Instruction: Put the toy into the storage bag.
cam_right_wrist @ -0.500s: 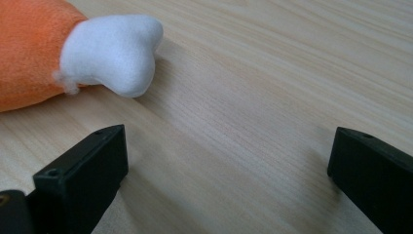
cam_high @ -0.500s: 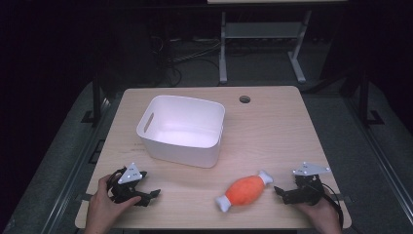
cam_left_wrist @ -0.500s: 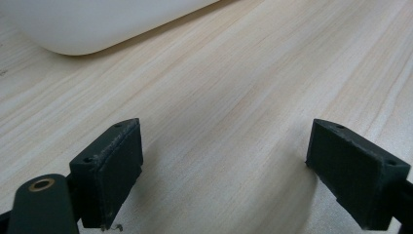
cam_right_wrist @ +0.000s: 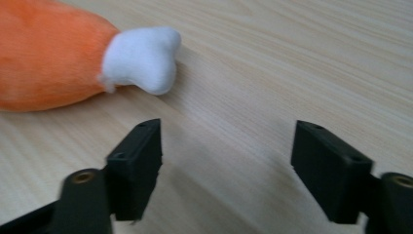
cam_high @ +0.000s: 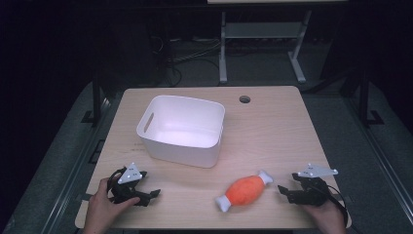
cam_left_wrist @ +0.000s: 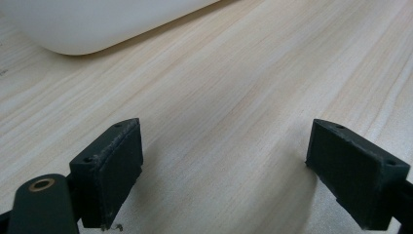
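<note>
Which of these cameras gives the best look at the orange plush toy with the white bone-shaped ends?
The high view: the orange plush toy with white bone-shaped ends lies whole on the wooden table. The right gripper view shows one white end and part of the orange body, close up.
</note>
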Demonstrator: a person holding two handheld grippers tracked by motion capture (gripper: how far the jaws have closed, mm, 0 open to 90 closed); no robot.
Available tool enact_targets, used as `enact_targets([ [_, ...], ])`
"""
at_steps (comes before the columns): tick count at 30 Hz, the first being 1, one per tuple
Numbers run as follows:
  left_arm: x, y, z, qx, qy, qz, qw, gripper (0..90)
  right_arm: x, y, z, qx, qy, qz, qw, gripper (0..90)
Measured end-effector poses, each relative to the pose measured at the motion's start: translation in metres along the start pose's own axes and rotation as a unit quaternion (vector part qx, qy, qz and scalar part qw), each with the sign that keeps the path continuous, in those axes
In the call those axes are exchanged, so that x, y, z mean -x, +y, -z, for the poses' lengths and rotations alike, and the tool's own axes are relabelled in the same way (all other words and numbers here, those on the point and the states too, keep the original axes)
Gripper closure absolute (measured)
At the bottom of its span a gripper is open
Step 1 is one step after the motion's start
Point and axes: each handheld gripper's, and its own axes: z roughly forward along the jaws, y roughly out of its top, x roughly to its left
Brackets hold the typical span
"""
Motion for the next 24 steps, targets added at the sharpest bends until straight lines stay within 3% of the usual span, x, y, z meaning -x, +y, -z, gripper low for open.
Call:
enact_targets([
  [5,0.0,0.0,0.0,0.0,0.0,0.0,1.0,12.7,-0.004,0.0,0.009,0.001,0.033,0.001,0.9994,62.4],
  [6,0.0,0.0,0.0,0.0,0.0,0.0,1.0,12.7,-0.006,0.0,0.011,-0.002,0.05,0.01,0.9987,78.6],
  [7,0.0,0.0,0.0,0.0,0.0,0.0,1.0,12.7,-0.006,0.0,0.011,-0.002,0.05,0.01,0.9987,78.6],
  [9,0.0,0.0,0.0,0.0,0.0,0.0,1.0,12.7,-0.009,0.0,0.011,-0.001,0.066,0.014,0.9977,87.3],
  [19,0.0,0.0,0.0,0.0,0.0,0.0,1.0,12.7,-0.018,0.011,0.0,-0.008,0.095,0.033,0.9949,89.4],
  [24,0.0,0.0,0.0,0.0,0.0,0.0,1.0,12.7,-0.02,0.015,-0.005,-0.011,0.095,0.041,0.9946,89.4],
])
